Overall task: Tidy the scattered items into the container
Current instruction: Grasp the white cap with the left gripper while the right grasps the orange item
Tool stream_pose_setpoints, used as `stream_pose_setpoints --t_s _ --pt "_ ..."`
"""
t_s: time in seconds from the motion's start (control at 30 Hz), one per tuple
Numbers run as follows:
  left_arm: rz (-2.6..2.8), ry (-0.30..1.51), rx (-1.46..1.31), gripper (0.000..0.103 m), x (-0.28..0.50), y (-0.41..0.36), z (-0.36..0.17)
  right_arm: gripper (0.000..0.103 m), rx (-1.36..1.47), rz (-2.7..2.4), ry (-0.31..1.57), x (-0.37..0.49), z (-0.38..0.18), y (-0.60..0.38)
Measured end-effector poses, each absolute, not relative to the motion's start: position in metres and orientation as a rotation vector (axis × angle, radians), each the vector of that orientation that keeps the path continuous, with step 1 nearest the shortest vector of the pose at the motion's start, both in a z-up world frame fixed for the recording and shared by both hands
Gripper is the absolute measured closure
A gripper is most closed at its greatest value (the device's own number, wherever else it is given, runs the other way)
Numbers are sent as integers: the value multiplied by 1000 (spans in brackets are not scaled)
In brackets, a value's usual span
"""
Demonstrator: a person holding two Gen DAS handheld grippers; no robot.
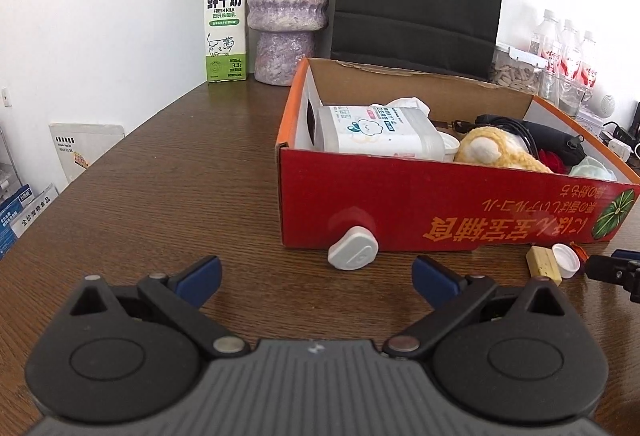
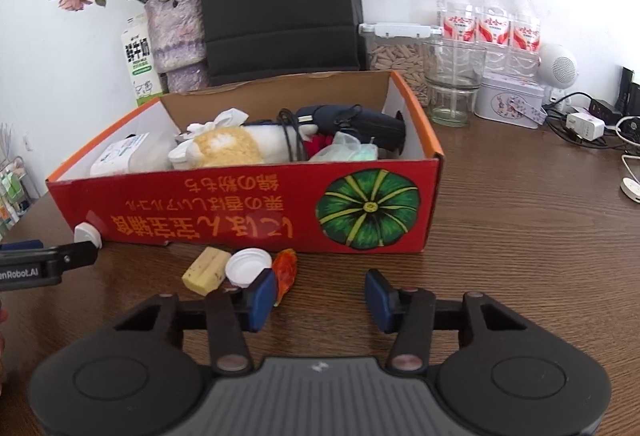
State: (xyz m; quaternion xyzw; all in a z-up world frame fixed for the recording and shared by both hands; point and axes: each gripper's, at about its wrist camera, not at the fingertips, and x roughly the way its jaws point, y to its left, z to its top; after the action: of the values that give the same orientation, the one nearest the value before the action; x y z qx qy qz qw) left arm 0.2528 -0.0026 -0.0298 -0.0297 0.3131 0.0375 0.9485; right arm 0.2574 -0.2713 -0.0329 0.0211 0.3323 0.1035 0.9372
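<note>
L gripper point(image 1: 316, 278) is hovering low over the wooden table point(image 1: 160, 196), jaws wide apart w/ nothing between; white plug point(image 1: 353, 253) is sitting just ahead of it, touching the red box point(image 1: 440, 212) front wall. Yellow block point(image 2: 206, 270), white cap point(image 2: 248, 267) & orange wrapper point(image 2: 285, 268) are lying just ahead-left of R gripper point(image 2: 320, 300), its jaws partly apart, gripping nothing; wrapper is beside the left pad. Box beyond is holding plush, bottle, etc.
</note>
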Motion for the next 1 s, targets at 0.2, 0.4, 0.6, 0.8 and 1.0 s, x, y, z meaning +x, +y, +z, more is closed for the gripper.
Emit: stream_pose_setpoints --t_s 0.2,0.4,0.6,0.8,1.0 --pt "64 619 -29 0 258 -9 -28 62 25 231 674 259 -33 -267" --pt "45 615 -22 20 263 -13 -25 76 0 239 672 264 -33 -262" --pt "15 649 -47 47 270 -13 -29 83 -24 280 670 266 -34 -255" --pt "31 646 -56 71 269 -12 -30 90 -46 300 664 266 -34 -250" --pt "11 635 -61 75 263 -12 -31 90 -83 309 646 259 -34 -246"
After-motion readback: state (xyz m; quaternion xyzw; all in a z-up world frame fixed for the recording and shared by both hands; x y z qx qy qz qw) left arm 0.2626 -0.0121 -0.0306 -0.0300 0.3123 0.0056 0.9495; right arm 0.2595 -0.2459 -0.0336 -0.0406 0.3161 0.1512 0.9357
